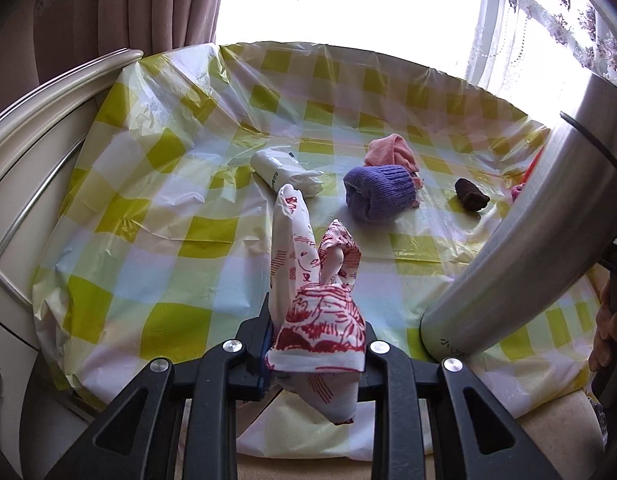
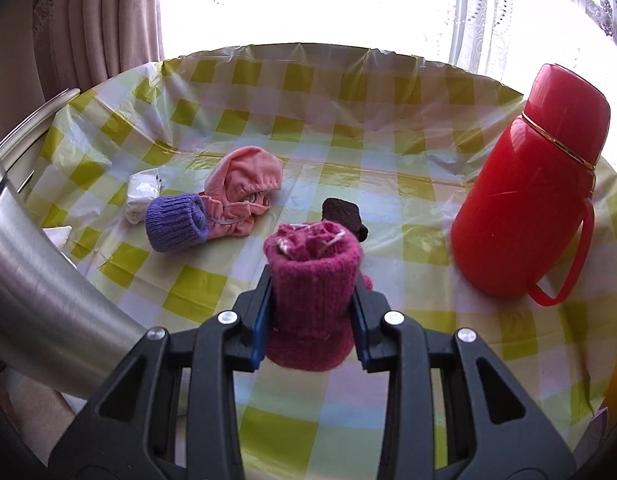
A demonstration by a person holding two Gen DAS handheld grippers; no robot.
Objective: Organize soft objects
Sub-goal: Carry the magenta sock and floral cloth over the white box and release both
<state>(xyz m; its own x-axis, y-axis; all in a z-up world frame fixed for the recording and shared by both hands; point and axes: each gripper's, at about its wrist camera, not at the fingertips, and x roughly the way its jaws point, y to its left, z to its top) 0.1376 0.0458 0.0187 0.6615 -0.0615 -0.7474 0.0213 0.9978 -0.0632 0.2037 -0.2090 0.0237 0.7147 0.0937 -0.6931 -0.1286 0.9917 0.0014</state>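
My left gripper [image 1: 316, 340] is shut on a white bag with red print [image 1: 314, 280], knotted at its top, held above the checked tablecloth [image 1: 168, 248]. My right gripper [image 2: 310, 320] is shut on a magenta knitted sock [image 2: 312, 284], upright between the blue pads. Further back lie a purple knitted sock [image 1: 380, 192], also in the right wrist view [image 2: 176, 222], a pink cloth garment [image 2: 244, 188] touching it, a small dark brown sock [image 2: 344, 216], and a white packet [image 1: 286, 170].
A red thermos flask [image 2: 532, 208] stands at the right. A steel cylinder [image 1: 520, 220] rises between the two grippers, close to both. A cream headboard [image 1: 36, 128] borders the left. Curtain and bright window lie behind.
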